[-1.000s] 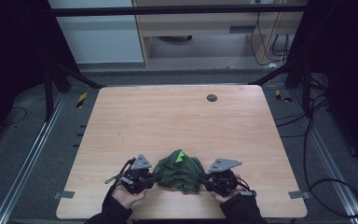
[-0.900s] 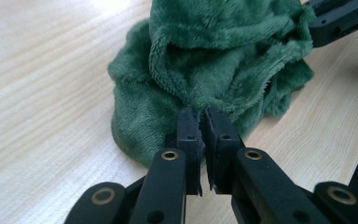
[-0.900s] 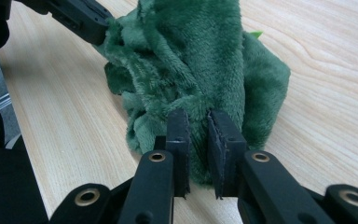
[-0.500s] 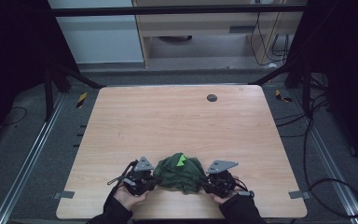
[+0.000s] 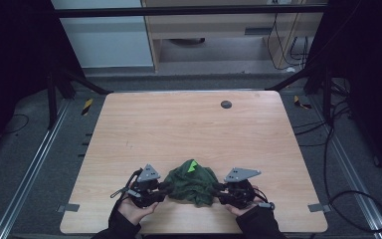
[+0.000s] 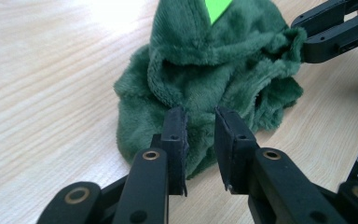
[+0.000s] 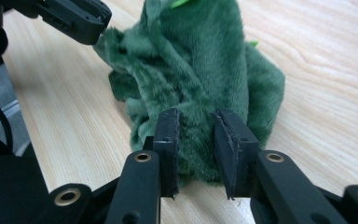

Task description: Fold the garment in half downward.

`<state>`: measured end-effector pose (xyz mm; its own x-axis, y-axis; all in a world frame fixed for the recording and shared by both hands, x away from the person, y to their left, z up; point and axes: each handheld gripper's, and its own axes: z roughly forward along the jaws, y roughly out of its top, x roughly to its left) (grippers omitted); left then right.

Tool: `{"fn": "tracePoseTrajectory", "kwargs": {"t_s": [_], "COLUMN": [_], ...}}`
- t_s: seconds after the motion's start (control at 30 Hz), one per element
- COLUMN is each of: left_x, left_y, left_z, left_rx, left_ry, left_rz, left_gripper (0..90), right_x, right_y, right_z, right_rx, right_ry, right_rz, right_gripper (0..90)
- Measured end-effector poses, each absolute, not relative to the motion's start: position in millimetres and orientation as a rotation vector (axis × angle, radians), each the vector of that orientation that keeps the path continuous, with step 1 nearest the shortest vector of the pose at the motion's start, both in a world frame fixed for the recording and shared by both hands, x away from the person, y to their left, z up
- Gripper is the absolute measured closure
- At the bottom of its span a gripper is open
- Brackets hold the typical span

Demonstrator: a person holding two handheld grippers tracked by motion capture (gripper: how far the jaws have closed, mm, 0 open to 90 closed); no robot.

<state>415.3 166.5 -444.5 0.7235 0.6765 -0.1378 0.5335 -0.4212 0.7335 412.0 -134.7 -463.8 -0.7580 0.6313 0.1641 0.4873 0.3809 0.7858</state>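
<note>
The pale wooden tabletop (image 5: 189, 129) carries a small dark round disc (image 5: 226, 104) near its far edge, well apart from everything else. Grey carpet, metal rails and loose black cables (image 5: 338, 149) surround it. Nothing stands between the 2 grippers and the crumpled dark green plush cloth (image 5: 191, 181), which lies near the tabletop's near edge with a bright green patch (image 5: 193, 166) on top. The left tongs (image 6: 200, 140) sit at the cloth's left side, slightly parted, with fabric showing in the gap. The right tongs (image 7: 196, 140) sit at its right side, likewise slightly parted around plush. Whether either pinches the cloth, I cannot tell.
</note>
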Motion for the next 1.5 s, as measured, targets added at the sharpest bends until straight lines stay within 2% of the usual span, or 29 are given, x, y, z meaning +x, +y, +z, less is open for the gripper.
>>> {"fn": "tracePoseTrajectory", "kwargs": {"t_s": [0.2,0.5,0.9,1.27,1.5], "left_x": [421.2,436.5,462.8,482.1,481.7], "left_y": [178.0,187.8,183.8,164.3,156.3], "left_z": [-433.6,-425.0,-420.5,-442.9,-451.9], "left_rx": [2.072,2.006,1.972,2.030,2.072], "left_ry": [0.950,1.007,1.026,1.031,0.996], "left_rz": [0.256,0.331,0.404,0.366,0.318], "left_gripper": [73.1,75.2,85.8,89.7,89.7], "right_x": [413.7,426.4,459.2,478.7,478.5], "right_y": [-140.5,-151.1,-145.0,-130.3,-124.7], "right_z": [-452.9,-438.6,-432.2,-447.7,-456.8], "right_rx": [1.017,1.040,1.109,1.139,1.139], "right_ry": [2.425,2.329,2.267,2.314,2.355], "right_rz": [1.358,1.379,1.363,1.306,1.303], "right_gripper": [68.0,69.6,77.7,89.1,89.6]}}
